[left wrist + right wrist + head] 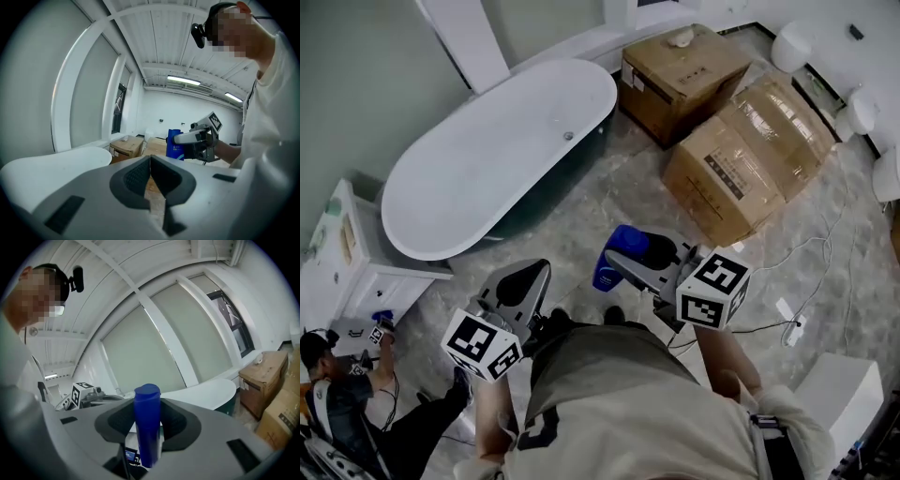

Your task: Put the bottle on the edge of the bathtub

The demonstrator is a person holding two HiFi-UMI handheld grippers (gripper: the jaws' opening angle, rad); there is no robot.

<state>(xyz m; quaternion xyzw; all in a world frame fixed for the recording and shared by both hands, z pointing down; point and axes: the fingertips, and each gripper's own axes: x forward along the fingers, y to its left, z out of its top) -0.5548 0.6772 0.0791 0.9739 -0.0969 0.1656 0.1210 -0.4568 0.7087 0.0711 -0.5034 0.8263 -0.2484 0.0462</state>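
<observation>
**Right tongs.** Your right tongs (148,439) are closed on the blue bottle (147,411), with a pad on each side of its body. In the right gripper view the bottle stands roughly upright between the jaws, cap uppermost and leaning slightly. In the head view the same tongs (625,262) carry the bottle (613,270) over the floor (581,216), clear of any support.

**Left tongs.** Your left tongs (151,176) are drawn narrow, the pad tips meeting, with nothing between them. In the head view they (525,281) sit at about nine o'clock from the bottle, near it but apart.

**Target.** The white bathtub (502,94) lies at about eleven o'clock from the bottle, well apart from it, with bare floor between. Its rim is bare along the length that shows. The right gripper view places the tub (211,390) beyond the jaws at about two o'clock.

**Surroundings.** Two cardboard boxes (750,155) stand at about one o'clock from the tongs. A white cabinet (356,267) sits beside the near end of the tub at about nine o'clock. A seated person (342,398) is at about eight o'clock.

**Progress.** The pickup appears complete, since the bottle is gripped and off the floor. Placement is not yet done. What remains, by this reading, is to carry the bottle across to the tub, seat its base flat on the rim, and open the right tongs. The narrow, curved rim probably calls for a level, centred set-down, or the bottle may tip into the tub.
</observation>
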